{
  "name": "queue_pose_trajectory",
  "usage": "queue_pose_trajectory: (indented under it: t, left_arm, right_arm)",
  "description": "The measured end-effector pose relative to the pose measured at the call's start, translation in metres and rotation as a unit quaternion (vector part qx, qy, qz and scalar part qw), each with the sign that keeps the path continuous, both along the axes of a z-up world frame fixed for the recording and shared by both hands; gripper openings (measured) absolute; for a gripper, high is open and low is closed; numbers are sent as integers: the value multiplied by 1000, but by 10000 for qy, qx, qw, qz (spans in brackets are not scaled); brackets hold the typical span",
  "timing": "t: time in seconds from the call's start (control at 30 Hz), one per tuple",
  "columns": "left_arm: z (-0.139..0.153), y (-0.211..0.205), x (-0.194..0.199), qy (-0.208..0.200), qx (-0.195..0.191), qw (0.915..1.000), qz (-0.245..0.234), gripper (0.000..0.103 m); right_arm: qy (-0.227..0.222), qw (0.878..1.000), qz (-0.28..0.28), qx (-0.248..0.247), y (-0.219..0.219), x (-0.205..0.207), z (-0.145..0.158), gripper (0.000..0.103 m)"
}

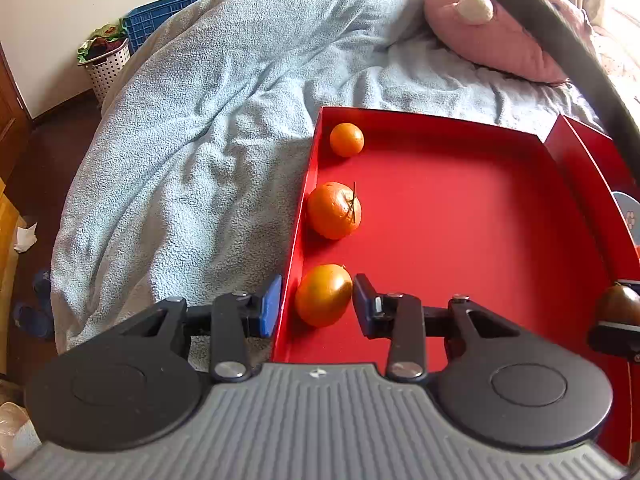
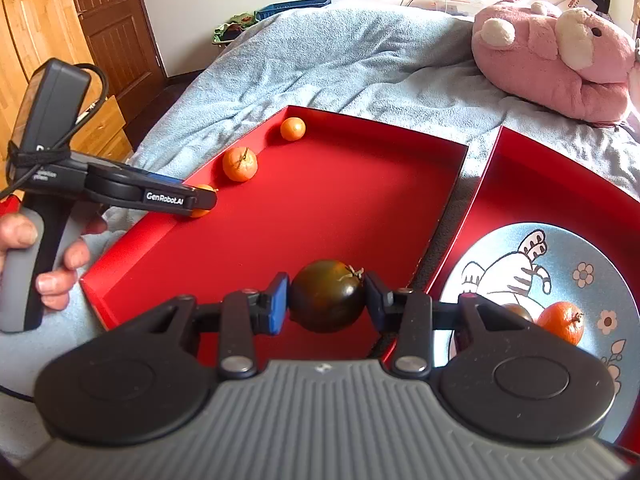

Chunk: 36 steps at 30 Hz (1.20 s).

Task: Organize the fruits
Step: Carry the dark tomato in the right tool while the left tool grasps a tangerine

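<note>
Three oranges lie along the left wall of a red tray [image 1: 460, 208]: a small far one [image 1: 346, 139], a middle one with a stem [image 1: 334, 210], and a near one [image 1: 323, 295]. My left gripper [image 1: 316, 304] is open around the near orange, its left finger outside the tray wall. My right gripper [image 2: 326, 300] is shut on a dark tomato [image 2: 326, 296] held above the tray [image 2: 320, 208]. A plate [image 2: 560, 272] in a second red tray [image 2: 520, 168] holds an orange [image 2: 560, 322] and another dark fruit [image 2: 518, 312].
The trays sit on a bed with a light blue blanket [image 1: 208, 128]. A pink plush toy [image 2: 552, 56] lies at the back right. A laundry basket [image 1: 106, 66] and blue crate [image 1: 160, 20] stand beyond the bed. The left gripper [image 2: 206, 200] shows in the right wrist view.
</note>
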State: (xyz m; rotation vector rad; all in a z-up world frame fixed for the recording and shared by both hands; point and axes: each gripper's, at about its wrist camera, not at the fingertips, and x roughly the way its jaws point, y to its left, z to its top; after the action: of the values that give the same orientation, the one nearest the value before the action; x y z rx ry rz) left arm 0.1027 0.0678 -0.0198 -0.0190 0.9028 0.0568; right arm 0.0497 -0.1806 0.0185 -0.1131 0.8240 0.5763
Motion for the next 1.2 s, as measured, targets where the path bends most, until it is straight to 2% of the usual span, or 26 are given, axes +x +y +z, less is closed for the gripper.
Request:
queue_pose_trajectory:
  t: [0.13, 0.23, 0.4, 0.5, 0.67, 0.77, 0.93, 1.2]
  left_arm:
    - [8, 2, -13, -65, -62, 10000, 15, 43]
    - [18, -2, -26, -325, 308, 9989, 117, 43]
    - [24, -17, -41, -444, 345, 9978, -358, 43]
    - [17, -21, -37, -239, 208, 9984, -464, 43]
    - [2, -12, -21, 74, 77, 9996, -246, 43]
    - [-2, -10, -11, 82, 34, 9997, -209, 43]
    - [-6, -18, -1, 42, 67, 9990, -451, 43]
    - [-20, -23, 26, 118, 303, 9984, -470, 43]
  right_arm:
    - [14, 10000, -34, 45, 0, 0, 0, 43]
    - [11, 10000, -42, 89, 0, 0, 1, 43]
    - [38, 9999, -61, 114, -1, 2, -1, 43]
    - [60, 9999, -78, 134, -1, 4, -1, 43]
    - [102, 9998, -80, 148, -2, 5, -3, 43]
    - [155, 9997, -89, 137, -1, 8, -6, 43]
    - [164, 9998, -70, 110, 2, 10, -6, 43]
    - [198, 9998, -7, 49, 8, 13, -9, 43]
